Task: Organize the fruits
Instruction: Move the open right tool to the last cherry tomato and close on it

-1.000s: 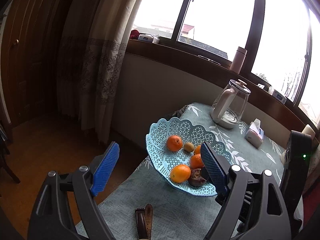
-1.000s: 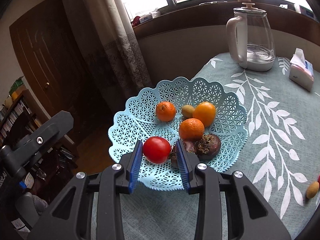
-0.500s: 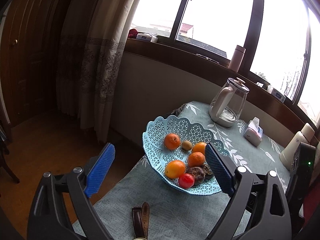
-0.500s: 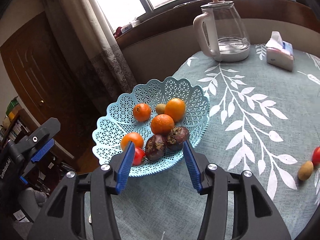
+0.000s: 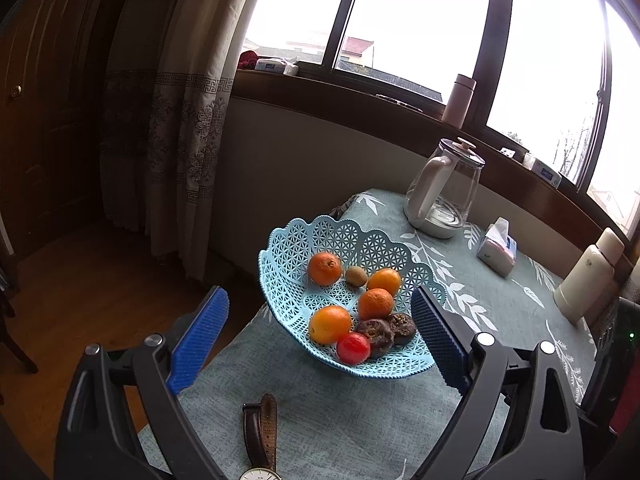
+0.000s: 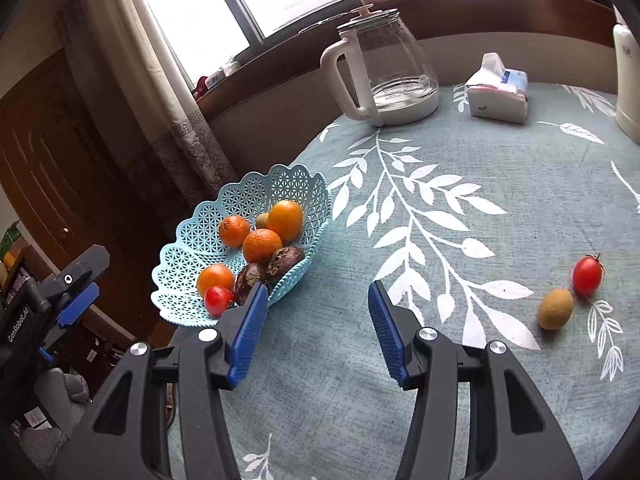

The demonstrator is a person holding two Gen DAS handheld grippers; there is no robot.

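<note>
Both grippers empty: right gripper [image 6: 316,320] wide open over the cloth [image 6: 460,184], left gripper [image 5: 320,332] wide open before the basket [image 5: 292,264]. Tomato [image 6: 218,300] in basket; another tomato [image 6: 587,275] touching kiwi [image 6: 555,309] on cloth, kettle [image 6: 384,68] beyond.

Bright windows [image 5: 420,28] along the top, patterned curtain [image 5: 176,120] and dark wooden door [image 5: 44,112] at left, wood floor [image 5: 80,280] below.

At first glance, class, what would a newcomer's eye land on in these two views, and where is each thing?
The pale blue lattice basket near the table's edge, heaped with oranges, dark fruits and a red tomato. Then the stray tomato and small yellow-brown fruit lying side by side on the leaf-print tablecloth. The glass kettle stands by the window.
</note>
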